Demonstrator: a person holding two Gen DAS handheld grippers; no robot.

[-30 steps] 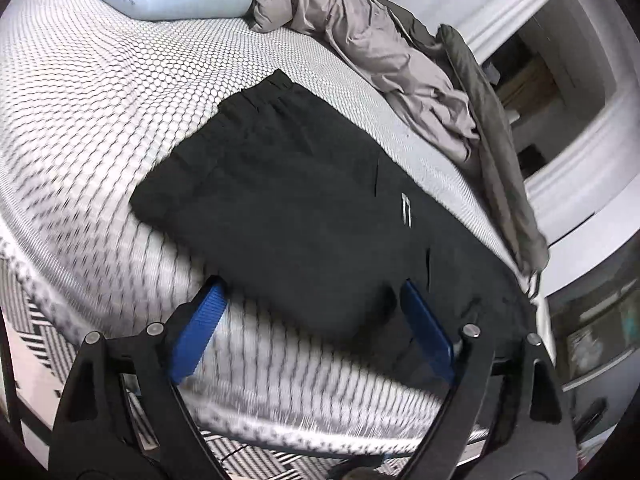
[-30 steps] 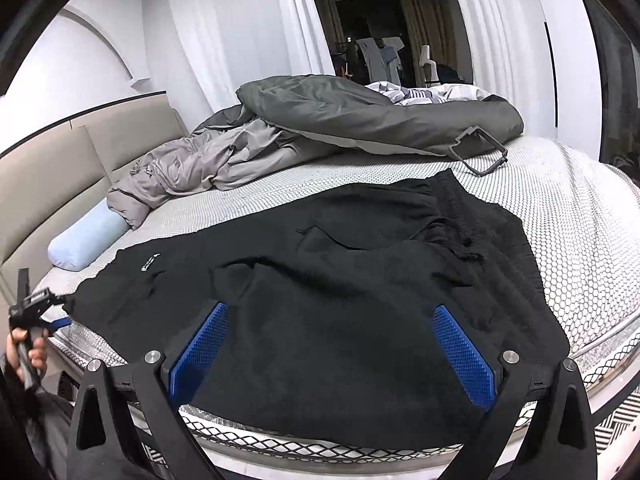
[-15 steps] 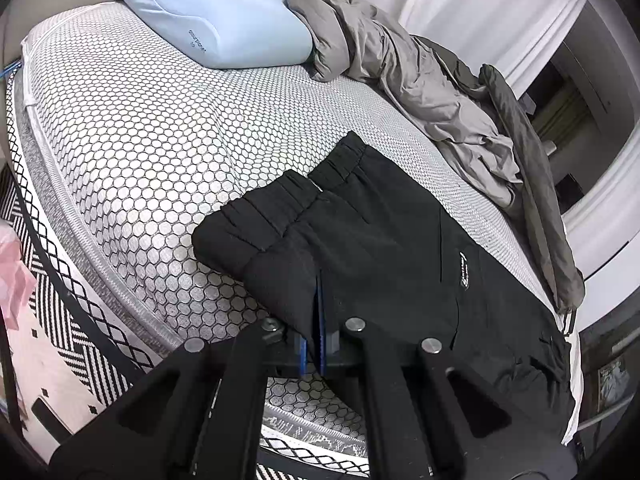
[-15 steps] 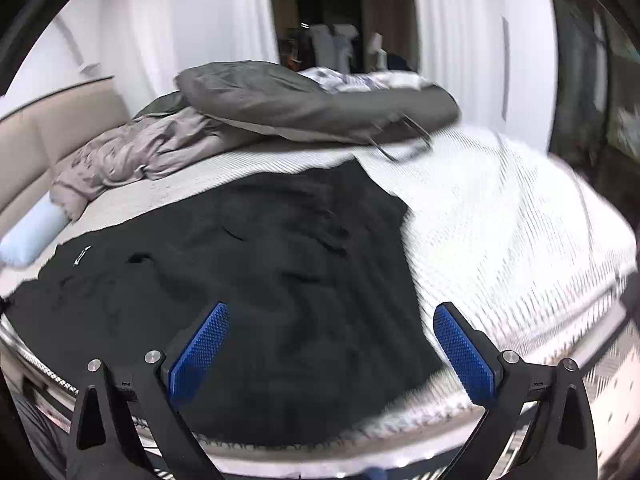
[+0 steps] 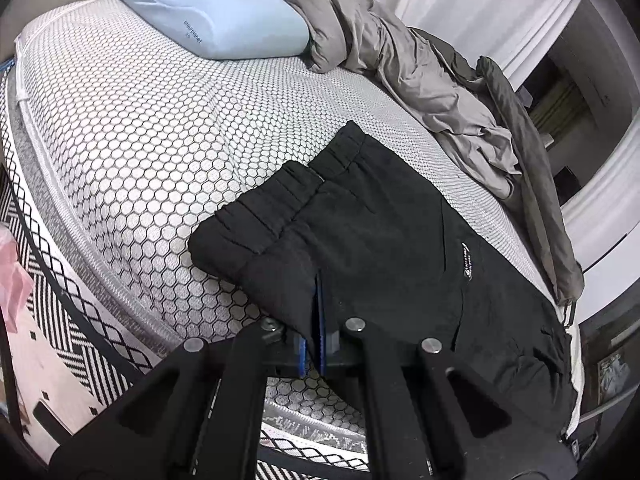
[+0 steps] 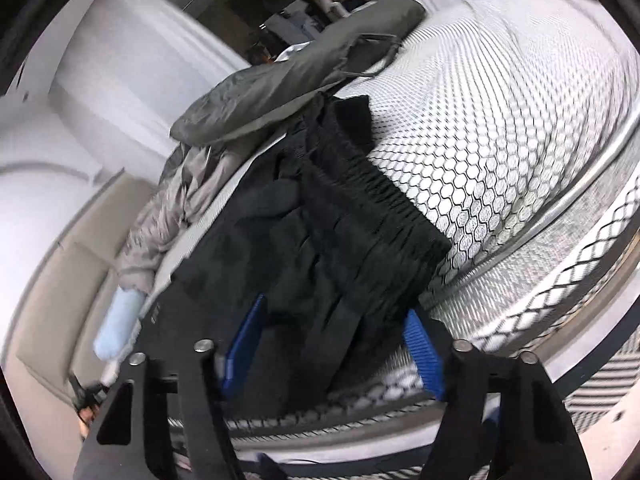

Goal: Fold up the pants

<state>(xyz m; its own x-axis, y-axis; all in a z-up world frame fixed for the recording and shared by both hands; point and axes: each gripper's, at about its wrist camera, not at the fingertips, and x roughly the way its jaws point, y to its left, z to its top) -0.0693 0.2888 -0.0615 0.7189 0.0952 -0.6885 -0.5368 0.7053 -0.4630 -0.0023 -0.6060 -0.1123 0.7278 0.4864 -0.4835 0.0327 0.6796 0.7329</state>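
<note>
Where black pants (image 5: 392, 240) bunch, pinched edge hidden.

Setting is identified as a home bedroom: a bed (image 5: 132, 120) with pillow (image 5: 216, 16), rumpled duvet (image 5: 400, 60) and white curtains (image 5: 480, 8) are seen.

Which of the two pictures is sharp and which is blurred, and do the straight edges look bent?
Left wrist view: sharp; the honeycomb mattress and black pants are crisp, though the bed edge bows from the fisheye lens. Right wrist view: tilted and motion-blurred, most on the mattress at the far right; the grey duvet and curtains are smeared.
</note>
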